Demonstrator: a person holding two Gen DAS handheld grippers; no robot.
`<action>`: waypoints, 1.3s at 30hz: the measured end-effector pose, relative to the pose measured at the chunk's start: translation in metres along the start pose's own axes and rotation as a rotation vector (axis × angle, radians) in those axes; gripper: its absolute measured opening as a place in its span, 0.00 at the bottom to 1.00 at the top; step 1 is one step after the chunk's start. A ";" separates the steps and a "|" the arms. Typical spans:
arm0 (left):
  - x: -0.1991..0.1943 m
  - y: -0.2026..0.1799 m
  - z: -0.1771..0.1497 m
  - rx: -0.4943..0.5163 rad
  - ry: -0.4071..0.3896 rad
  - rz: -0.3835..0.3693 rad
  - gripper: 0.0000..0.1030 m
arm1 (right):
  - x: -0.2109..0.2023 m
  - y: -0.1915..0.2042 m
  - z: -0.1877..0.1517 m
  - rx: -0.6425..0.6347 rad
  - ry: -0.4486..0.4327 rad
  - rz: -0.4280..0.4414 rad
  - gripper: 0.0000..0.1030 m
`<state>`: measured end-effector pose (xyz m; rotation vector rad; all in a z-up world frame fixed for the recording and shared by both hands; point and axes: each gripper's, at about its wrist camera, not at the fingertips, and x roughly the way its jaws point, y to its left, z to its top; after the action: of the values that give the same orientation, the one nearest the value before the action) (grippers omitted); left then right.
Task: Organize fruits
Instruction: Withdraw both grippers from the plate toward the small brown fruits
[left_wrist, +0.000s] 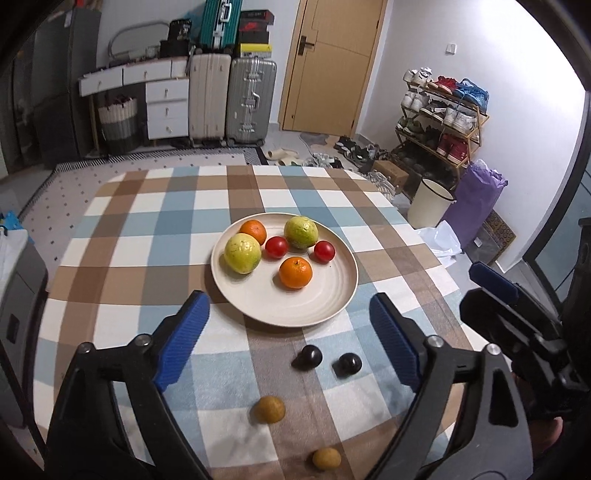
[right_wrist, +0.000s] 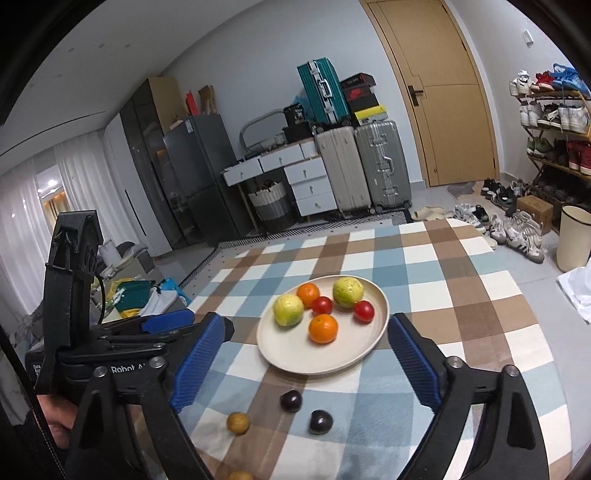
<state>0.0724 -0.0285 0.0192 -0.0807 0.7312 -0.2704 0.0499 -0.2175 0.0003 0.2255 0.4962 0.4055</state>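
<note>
Your left gripper (left_wrist: 290, 325) has its blue ribbed pads spread wide with nothing between them, hanging over the checked blue, brown and white tablecloth (left_wrist: 129, 229) just short of the round cream plate (left_wrist: 332, 302). Your right gripper (right_wrist: 306, 356) is the same: pads wide apart, empty, the plate's near rim showing between them.

On the plate: two yellow-green guavas (left_wrist: 242, 253) (left_wrist: 301, 232), two oranges (left_wrist: 295, 272) (left_wrist: 253, 231), two red tomatoes (left_wrist: 276, 247) (left_wrist: 324, 251), all clustered toward the far side.

Off the plate, on the cloth near you: two dark round plums (left_wrist: 308, 357) (left_wrist: 347, 364) side by side, close but apart, and two small brownish-yellow round fruits (left_wrist: 268, 409) (left_wrist: 326, 459) nearer still. Nothing touches either gripper.
</note>
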 end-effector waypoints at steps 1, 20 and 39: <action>-0.003 -0.001 -0.002 0.001 -0.006 0.004 0.94 | -0.004 0.002 -0.002 -0.003 -0.001 0.002 0.97; -0.069 -0.003 -0.077 -0.030 -0.072 0.099 0.99 | -0.062 0.029 -0.042 -0.077 -0.040 -0.085 0.99; -0.032 -0.014 -0.135 0.011 0.063 0.090 0.99 | -0.078 0.017 -0.086 -0.071 0.025 -0.117 1.00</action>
<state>-0.0441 -0.0305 -0.0583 -0.0287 0.7934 -0.1913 -0.0615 -0.2256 -0.0361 0.1228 0.5156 0.3115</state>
